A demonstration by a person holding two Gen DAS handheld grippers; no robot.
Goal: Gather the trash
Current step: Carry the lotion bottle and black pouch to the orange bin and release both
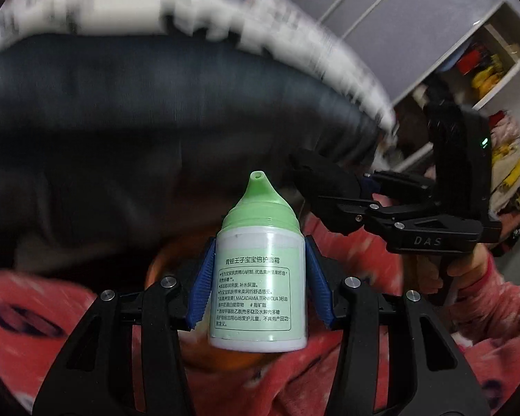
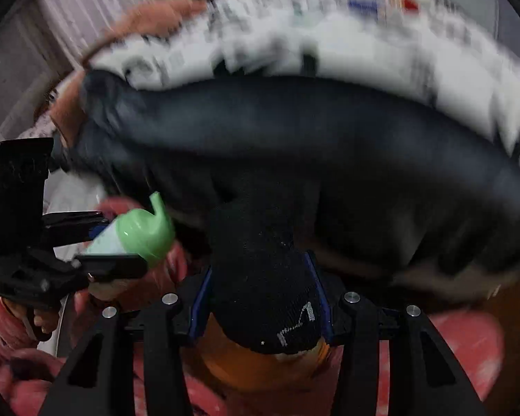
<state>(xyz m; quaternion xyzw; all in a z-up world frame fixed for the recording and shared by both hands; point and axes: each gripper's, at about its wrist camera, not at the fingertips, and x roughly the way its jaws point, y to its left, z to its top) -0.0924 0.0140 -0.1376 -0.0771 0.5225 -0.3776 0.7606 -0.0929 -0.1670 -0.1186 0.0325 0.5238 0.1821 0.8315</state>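
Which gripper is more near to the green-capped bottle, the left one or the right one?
Left. The left gripper holds the green-capped bottle between its blue pads. The right gripper is off to the bottle's side, apart from it, clamped on a black sock.

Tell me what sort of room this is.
Probably a bedroom or other home room: patterned bedding with a dark garment on it, and open shelves of colourful clothes or toys. The blur hides finer detail.

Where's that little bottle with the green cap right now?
The bottle is clamped upright in the left gripper, centre of the left wrist view; the right wrist view shows it at left, beside the black sock.
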